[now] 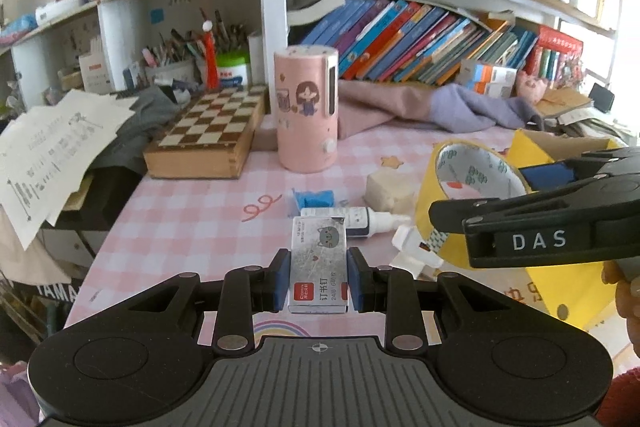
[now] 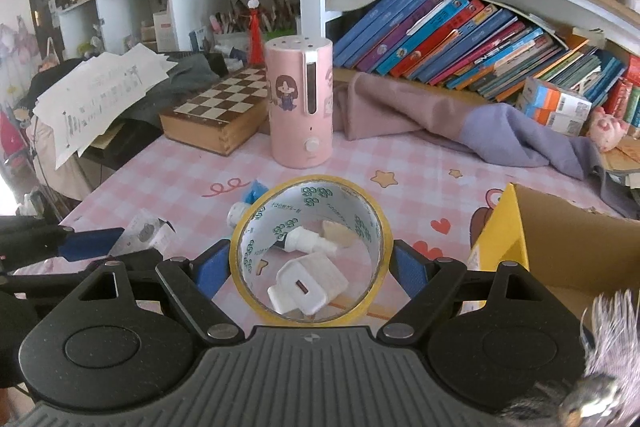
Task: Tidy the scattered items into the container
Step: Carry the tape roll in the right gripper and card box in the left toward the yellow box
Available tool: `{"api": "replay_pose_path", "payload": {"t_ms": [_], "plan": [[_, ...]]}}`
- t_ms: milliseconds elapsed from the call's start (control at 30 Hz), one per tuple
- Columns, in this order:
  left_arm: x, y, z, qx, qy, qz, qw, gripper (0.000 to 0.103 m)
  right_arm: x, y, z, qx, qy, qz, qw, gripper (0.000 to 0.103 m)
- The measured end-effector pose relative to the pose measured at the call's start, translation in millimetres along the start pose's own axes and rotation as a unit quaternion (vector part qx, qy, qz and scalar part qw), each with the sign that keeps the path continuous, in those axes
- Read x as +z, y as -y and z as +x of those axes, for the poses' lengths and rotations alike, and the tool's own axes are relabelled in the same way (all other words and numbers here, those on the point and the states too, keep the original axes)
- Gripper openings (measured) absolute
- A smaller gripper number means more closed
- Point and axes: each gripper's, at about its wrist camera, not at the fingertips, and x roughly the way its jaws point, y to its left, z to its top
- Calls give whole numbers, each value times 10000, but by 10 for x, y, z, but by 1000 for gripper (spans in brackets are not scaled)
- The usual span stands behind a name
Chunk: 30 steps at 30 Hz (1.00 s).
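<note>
Two loads held | left gripper point(image 1: 319, 277) pinched small silver cardboard staple box point(image 1: 319, 269) | right gripper point(image 2: 308, 267) clamped yellow tape roll point(image 2: 310, 251) | open yellow cardboard box point(image 2: 560, 259) lay right of roll, nearer right gripper

staple box point(image 1: 319, 264) gripped, tape roll point(image 2: 310, 247) upright

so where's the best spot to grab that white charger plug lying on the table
Grip the white charger plug across its flat body, coming from above with the jaws on its two long sides. It lies flat on the tablecloth, so the broad faces are not reachable. The dropper bottle sits close behind it.
</note>
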Motion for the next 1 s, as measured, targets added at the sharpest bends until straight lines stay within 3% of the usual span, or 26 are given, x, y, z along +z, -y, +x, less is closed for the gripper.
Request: {"api": "replay_pose_path", "payload": {"t_ms": [1000], "plan": [[-633, 89, -1114, -16, 244, 8, 9997, 28, -729, -446, -1016, 44, 103, 124, 9999, 83]]}}
